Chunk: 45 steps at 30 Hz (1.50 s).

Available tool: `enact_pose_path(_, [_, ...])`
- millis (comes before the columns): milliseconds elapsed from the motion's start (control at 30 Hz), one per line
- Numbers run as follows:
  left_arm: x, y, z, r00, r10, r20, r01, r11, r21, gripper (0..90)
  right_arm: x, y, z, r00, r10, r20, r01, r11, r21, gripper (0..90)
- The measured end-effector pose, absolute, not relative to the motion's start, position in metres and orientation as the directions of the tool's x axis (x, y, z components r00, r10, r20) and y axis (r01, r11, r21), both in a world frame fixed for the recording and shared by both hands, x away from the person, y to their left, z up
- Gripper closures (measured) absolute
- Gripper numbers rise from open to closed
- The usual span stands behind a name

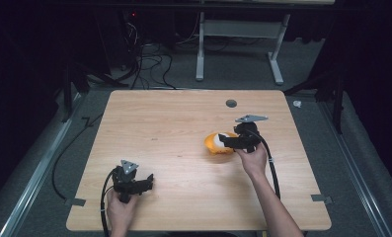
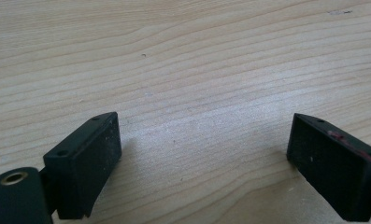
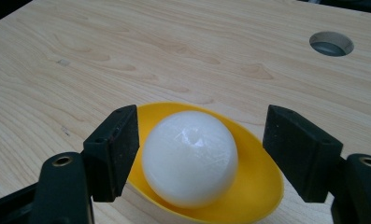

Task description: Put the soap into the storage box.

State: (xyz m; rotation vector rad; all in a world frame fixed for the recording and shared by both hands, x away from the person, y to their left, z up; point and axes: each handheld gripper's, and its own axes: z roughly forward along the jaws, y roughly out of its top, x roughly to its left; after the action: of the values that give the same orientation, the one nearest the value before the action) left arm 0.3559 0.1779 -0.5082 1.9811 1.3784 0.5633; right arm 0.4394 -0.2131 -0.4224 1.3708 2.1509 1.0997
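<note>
A white ball (image 3: 189, 157) sits in a small yellow bowl (image 3: 262, 186) on the wooden table (image 1: 174, 123). In the high view the bowl (image 1: 214, 143) lies right of the table's centre. My right gripper (image 3: 202, 154) hovers over it, open, with one jaw on each side of the ball; a gap shows on the right, while the left jaw is close to the ball. In the high view that right gripper (image 1: 231, 140) reaches in from the right. My left gripper (image 1: 146, 181) rests near the front left of the table, and in the left gripper view it (image 2: 202, 158) stands open over bare wood.
A round cable hole (image 1: 231, 103) is in the table's far side, also seen as a hole (image 3: 331, 44) beyond the bowl. Tape tabs (image 1: 322, 198) mark the front corners. Cables and a white frame (image 1: 238, 34) lie on the floor behind the table.
</note>
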Motion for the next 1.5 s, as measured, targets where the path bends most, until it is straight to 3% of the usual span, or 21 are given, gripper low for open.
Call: enact_pose_path(1500, [0.356,0.178,-0.508,0.354,0.935,-0.018,0.655,-0.235,0.718,10.4,0.407,-0.257,-0.414,-0.412,0.906,0.096,0.583,0.181,0.792,28.4])
